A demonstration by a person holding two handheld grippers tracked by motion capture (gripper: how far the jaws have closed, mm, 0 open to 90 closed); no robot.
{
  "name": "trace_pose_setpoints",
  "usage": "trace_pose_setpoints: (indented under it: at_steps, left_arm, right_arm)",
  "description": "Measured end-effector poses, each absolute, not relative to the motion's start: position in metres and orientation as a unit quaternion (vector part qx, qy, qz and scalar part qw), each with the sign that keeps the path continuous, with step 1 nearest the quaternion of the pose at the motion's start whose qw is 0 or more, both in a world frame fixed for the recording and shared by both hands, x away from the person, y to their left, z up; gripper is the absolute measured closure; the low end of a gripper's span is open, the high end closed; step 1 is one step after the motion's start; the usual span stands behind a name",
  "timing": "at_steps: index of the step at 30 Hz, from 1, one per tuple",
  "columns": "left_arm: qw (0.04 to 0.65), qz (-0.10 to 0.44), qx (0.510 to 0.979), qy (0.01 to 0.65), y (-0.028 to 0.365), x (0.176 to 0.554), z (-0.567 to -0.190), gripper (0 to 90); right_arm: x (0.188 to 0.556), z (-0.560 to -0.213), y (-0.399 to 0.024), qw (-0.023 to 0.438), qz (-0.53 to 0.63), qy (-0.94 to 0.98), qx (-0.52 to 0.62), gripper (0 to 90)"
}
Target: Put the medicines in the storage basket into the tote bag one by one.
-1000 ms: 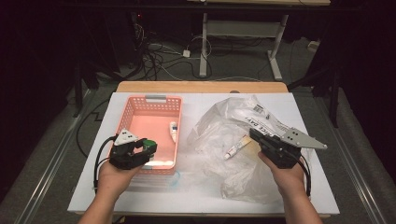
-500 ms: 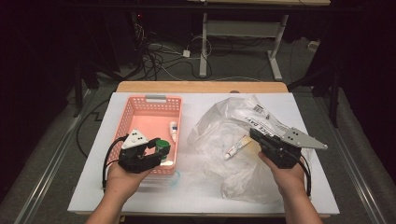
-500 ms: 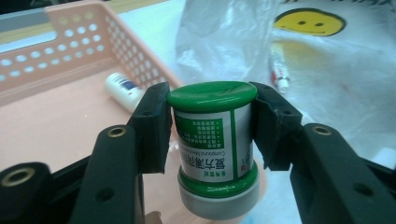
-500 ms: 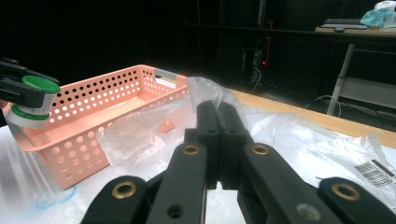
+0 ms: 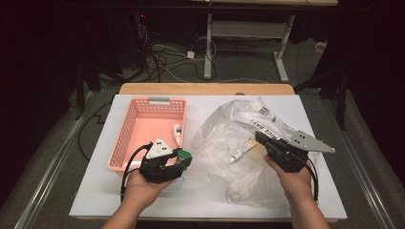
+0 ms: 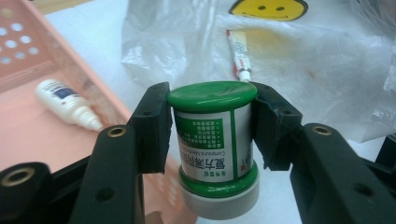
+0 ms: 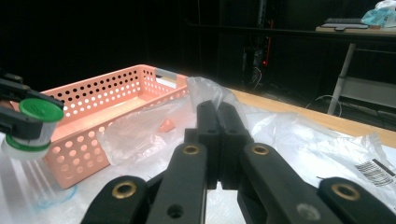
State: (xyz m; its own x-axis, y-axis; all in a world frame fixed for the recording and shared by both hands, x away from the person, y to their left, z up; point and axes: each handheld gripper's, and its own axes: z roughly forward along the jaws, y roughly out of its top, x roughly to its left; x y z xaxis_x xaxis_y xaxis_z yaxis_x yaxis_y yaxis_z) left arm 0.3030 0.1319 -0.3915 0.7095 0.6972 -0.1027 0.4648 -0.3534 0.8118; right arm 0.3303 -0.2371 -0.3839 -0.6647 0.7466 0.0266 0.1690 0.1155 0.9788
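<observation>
My left gripper (image 5: 184, 158) (image 6: 212, 122) is shut on a small jar (image 5: 183, 155) (image 6: 215, 140) with a green lid and a green-and-white label. It holds the jar by its sides, just off the near right corner of the pink basket (image 5: 125, 133) (image 6: 28, 135). The right gripper view has the jar (image 7: 35, 123) at its left. My right gripper (image 5: 259, 137) (image 7: 217, 112) is shut on a raised fold of the clear plastic bag (image 5: 239, 176) (image 7: 289, 135). A small tube (image 5: 241, 150) (image 6: 239, 58) lies in the bag.
A white dropper bottle (image 5: 177, 132) (image 6: 65, 103) lies on its side in the basket. The crumpled bag spreads over the right half of the white tabletop (image 5: 95, 191). Behind the table are cables and desk legs on a dark floor.
My left hand has carried the jar to the right, from the basket's near end to its near right corner. The right hand has stayed where it was.
</observation>
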Motion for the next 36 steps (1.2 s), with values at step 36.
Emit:
trace_pose_setpoints:
  at_steps: [36]
  left_arm:
    - [0.439, 0.095, 0.839, 0.308, 0.047, 0.314, -0.426, 50.8]
  right_arm:
    - [0.329, -0.384, -0.236, 0.248, 0.58, 0.706, 0.322, 90.0]
